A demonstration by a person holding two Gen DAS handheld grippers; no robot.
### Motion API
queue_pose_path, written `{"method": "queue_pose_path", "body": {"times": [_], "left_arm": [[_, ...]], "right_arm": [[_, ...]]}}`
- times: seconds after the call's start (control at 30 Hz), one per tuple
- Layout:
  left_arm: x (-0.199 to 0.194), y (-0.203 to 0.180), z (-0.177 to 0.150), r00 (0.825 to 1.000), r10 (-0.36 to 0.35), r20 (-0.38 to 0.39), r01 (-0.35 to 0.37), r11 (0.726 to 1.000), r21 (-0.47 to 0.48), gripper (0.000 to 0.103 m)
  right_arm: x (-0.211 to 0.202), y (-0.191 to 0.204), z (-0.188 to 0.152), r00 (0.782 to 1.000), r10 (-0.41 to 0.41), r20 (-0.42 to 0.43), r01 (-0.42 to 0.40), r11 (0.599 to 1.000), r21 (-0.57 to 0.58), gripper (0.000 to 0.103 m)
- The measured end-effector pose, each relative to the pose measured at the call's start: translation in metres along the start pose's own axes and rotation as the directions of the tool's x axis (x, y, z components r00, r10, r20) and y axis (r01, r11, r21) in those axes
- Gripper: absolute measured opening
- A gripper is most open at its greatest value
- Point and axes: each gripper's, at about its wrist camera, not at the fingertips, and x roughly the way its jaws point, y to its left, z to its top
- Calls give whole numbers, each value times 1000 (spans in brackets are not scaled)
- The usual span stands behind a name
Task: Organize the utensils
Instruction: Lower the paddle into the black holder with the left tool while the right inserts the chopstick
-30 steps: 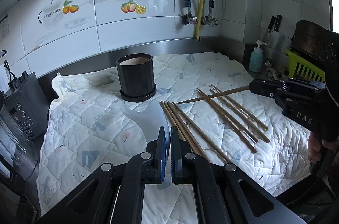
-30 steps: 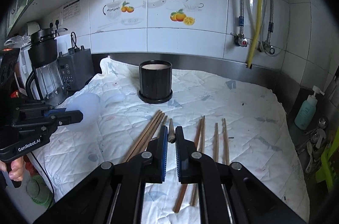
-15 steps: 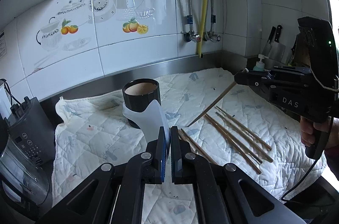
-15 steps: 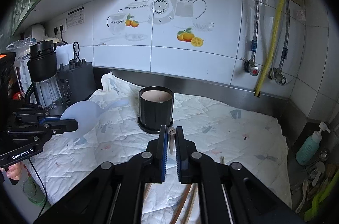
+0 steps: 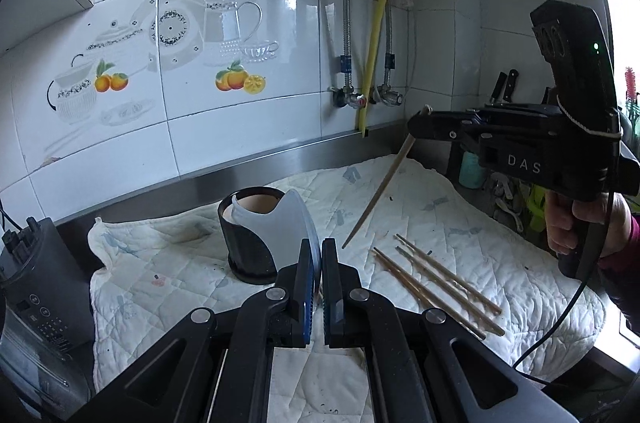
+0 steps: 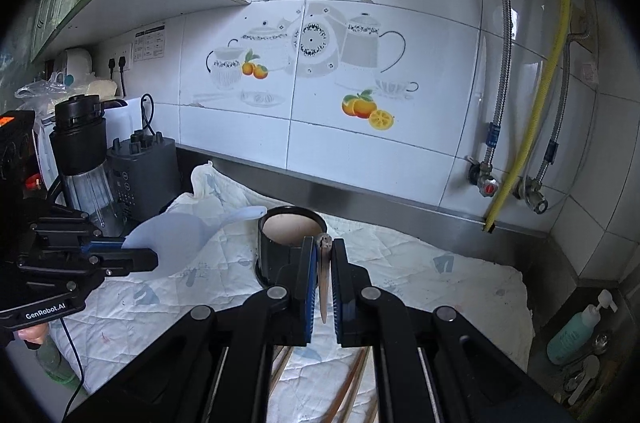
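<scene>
A black utensil holder (image 5: 250, 235) stands on a white quilted cloth (image 5: 160, 287); it also shows in the right wrist view (image 6: 286, 243). My left gripper (image 5: 321, 255) is shut on a white plastic rice paddle (image 5: 286, 227), held up just in front of the holder; the paddle also shows in the right wrist view (image 6: 176, 243). My right gripper (image 6: 327, 267) is shut on a wooden chopstick (image 6: 323, 287), held high right of the holder with its tip pointing down (image 5: 380, 191). Several more chopsticks (image 5: 436, 283) lie on the cloth.
A blender (image 6: 84, 159) and a dark appliance (image 6: 142, 171) stand at the left edge. Pipes and a yellow hose (image 6: 532, 127) run down the tiled wall. A soap bottle (image 6: 572, 331) and a knife rack (image 5: 502, 89) are at the right.
Both grippers rose above the cloth. The right one lifted its chopstick and tilted it from near level to steeply downward. The paddle moved up toward the holder.
</scene>
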Motion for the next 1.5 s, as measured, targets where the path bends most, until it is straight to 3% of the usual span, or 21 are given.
{"method": "queue_pose_path", "body": {"times": [0.3,0.53,0.73,1.17,1.5], "left_arm": [[36,31,23,994,-90,-61,86,995,-55,3],[67,66,45,980,-156,-126,138,981,-140,3],[94,99,66,961,-221,-166,175,951,-253,3],[154,136,97,944,-219,-246,124,928,-351,3],[170,148,107,946,-226,-233,116,906,-407,11]], "right_arm": [[8,-8,51,995,10,101,-9,1000,-13,9],[27,-8,79,989,44,142,-44,999,-1,9],[58,-4,81,992,66,103,-67,998,6,9],[112,-21,62,992,126,-24,-122,986,110,9],[131,-26,53,988,131,-84,-119,984,131,10]]}}
